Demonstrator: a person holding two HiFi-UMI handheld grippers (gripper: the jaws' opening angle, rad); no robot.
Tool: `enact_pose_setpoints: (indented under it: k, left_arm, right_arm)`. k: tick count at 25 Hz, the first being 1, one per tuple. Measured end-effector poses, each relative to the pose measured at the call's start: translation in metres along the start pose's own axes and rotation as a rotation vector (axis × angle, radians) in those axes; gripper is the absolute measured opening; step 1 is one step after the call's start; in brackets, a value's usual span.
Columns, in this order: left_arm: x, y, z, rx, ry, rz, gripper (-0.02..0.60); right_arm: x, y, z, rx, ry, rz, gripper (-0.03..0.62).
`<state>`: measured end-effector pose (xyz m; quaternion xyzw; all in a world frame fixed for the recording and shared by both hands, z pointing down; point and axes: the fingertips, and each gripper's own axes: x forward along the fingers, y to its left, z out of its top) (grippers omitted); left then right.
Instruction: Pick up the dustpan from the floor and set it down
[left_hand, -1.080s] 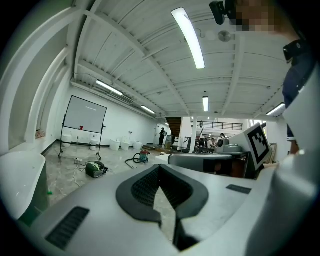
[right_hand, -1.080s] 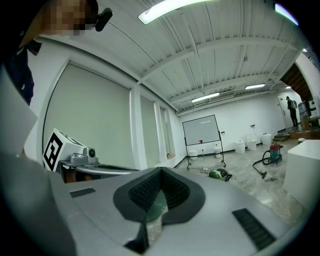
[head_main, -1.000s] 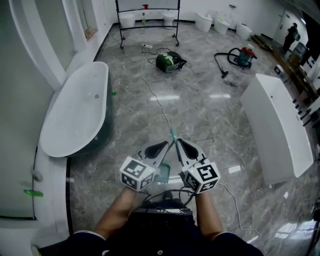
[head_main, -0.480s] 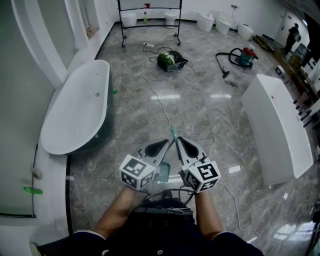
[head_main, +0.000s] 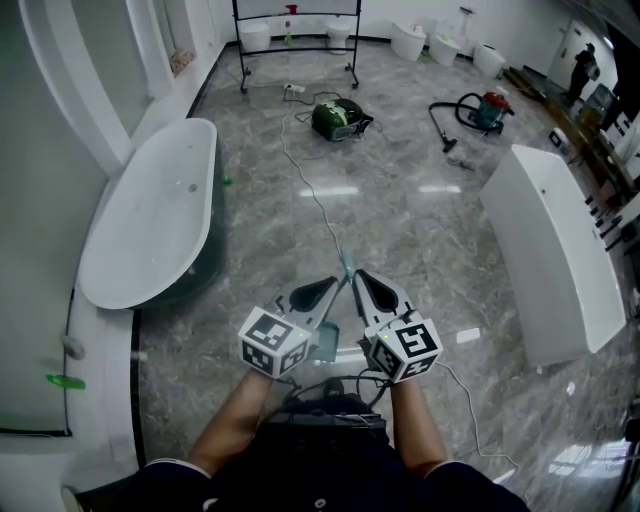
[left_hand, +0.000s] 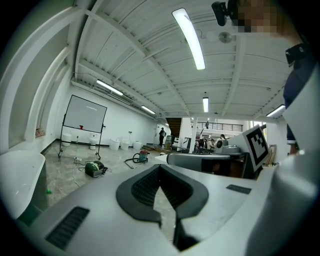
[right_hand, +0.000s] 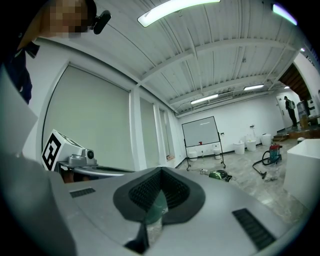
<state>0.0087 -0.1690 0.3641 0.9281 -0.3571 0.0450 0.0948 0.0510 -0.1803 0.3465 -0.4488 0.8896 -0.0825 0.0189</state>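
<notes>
My right claw (head_main: 358, 277) clamped on the teal dustpan (head_main: 326, 343), my left claw (head_main: 338, 284) shut and empty just left of that dustpan, both above the grey marble floor (head_main: 400, 220)

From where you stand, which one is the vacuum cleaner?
Look to the far end of the grey marble floor, right of the wheeled whiteboard. The vacuum cleaner stands just beyond the long white block on the right. Unlike the green machine nearby, it has a red top and a black hose.
</notes>
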Motion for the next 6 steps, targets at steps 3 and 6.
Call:
enact_pose_setpoints:
  k: [3,6]
  left_arm:
    - [0.0013,-0.0002,0.0007,-0.001,0.002,-0.003,0.014]
    - [0.0021,0.0008,-0.0002,0.000,0.004,-0.005,0.014]
  right_arm:
    - [0.0008,0.0002,0.0015,0.001,0.000,0.003,0.006]
    - [0.0022,0.0010,0.0022,0.002,-0.003,0.007,0.006]
